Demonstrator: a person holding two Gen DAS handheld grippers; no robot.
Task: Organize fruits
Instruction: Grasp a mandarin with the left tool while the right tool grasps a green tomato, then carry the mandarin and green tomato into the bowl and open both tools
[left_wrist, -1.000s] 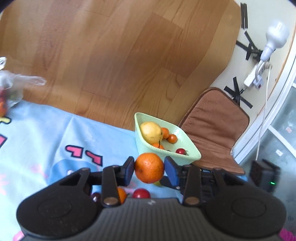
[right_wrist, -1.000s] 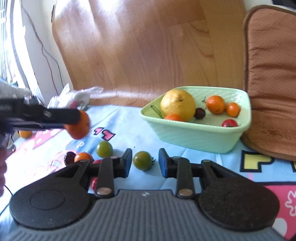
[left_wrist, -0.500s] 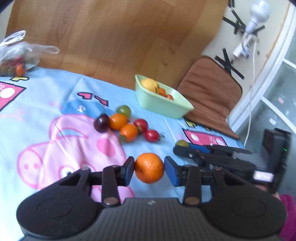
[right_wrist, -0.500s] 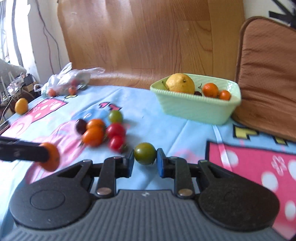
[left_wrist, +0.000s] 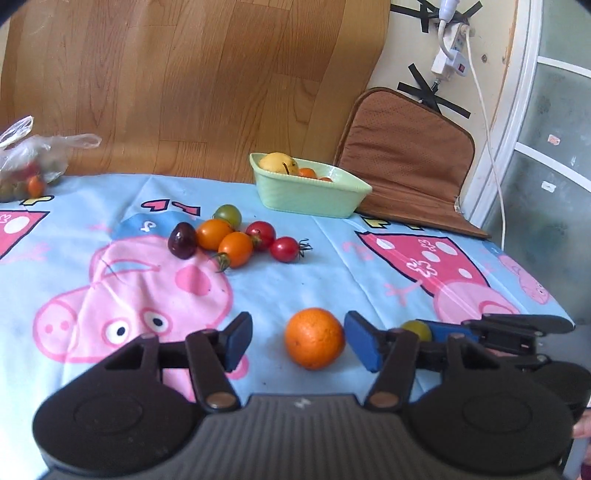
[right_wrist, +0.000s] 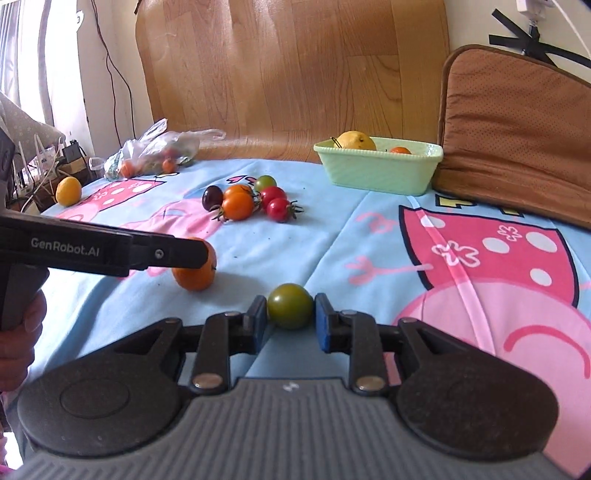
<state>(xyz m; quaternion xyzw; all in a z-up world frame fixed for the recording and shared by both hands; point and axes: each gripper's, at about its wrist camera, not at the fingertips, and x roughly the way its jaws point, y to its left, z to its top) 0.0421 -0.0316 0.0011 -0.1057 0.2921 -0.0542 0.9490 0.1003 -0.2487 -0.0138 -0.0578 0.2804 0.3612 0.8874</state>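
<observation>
My left gripper (left_wrist: 297, 341) is open, its fingers either side of an orange (left_wrist: 314, 338) that rests on the blue cartoon cloth (left_wrist: 295, 273); the orange also shows in the right wrist view (right_wrist: 194, 273). My right gripper (right_wrist: 290, 319) is shut on a green tomato (right_wrist: 290, 305) low over the cloth; this tomato shows beside the left gripper too (left_wrist: 417, 328). A cluster of small tomatoes (left_wrist: 236, 240) lies mid-cloth. A pale green bowl (left_wrist: 314, 192) at the back holds a yellow fruit and small oranges.
A plastic bag of fruit (left_wrist: 26, 166) lies at the back left. A yellow fruit (right_wrist: 68, 190) sits near the left edge. A brown cushion (left_wrist: 406, 158) leans behind the bowl. A wooden board (left_wrist: 184, 74) stands at the back.
My left gripper came down to the near cloth and opened, letting go of the orange. My right gripper closed on the green tomato and moved near beside it.
</observation>
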